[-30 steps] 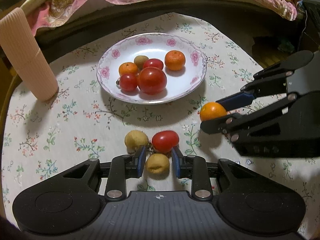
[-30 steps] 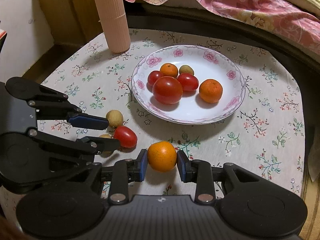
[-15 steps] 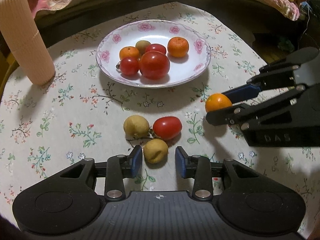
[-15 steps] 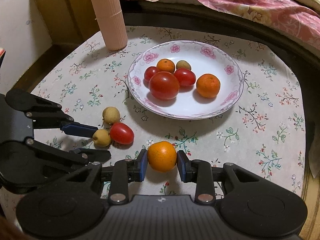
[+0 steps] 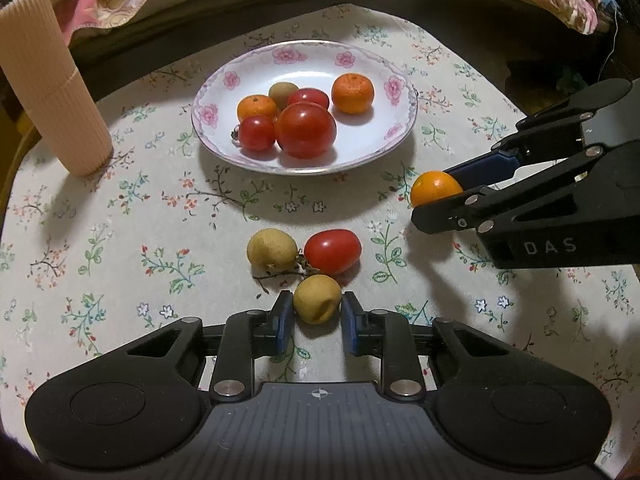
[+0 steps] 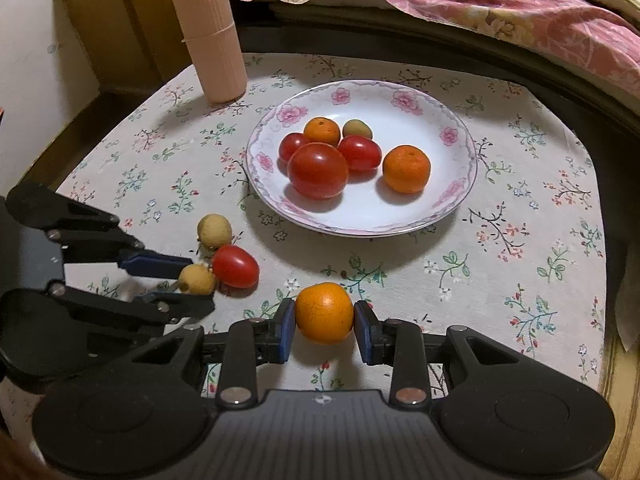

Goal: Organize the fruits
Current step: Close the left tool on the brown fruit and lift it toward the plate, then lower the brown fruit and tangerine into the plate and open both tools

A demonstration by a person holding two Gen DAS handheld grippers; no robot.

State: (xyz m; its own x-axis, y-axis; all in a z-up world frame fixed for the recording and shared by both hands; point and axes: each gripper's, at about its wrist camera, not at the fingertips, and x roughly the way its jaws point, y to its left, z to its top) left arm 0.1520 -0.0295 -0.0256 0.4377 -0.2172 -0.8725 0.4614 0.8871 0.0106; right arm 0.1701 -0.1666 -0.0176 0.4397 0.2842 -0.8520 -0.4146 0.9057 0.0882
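A white plate with pink flowers [image 5: 368, 136] [image 6: 400, 208] holds tomatoes, two tangerines and a small tan fruit. On the floral cloth in front of it lie a tan fruit [image 5: 272, 249] [image 6: 215, 231] and an oval red tomato [image 5: 333, 251] [image 6: 235, 266]. My left gripper [image 5: 317, 310] [image 6: 198, 284] is closing, and its blue pads press on a second tan fruit [image 5: 317, 299] [image 6: 196, 279] that rests on the cloth. To the right, my right gripper [image 6: 324, 320] [image 5: 436, 196] is shut on a tangerine [image 6: 324, 312] [image 5: 434, 188].
A tall ribbed pink cylinder [image 5: 52, 80] [image 6: 212, 32] stands at the back left of the table. A pink patterned blanket [image 6: 480, 0] lies beyond the table's dark far edge. The rounded table edge runs close on the left and right.
The left jaws opened wider around the tan fruit half a second ago and have now closed onto it. The right gripper keeps its hold on the tangerine.
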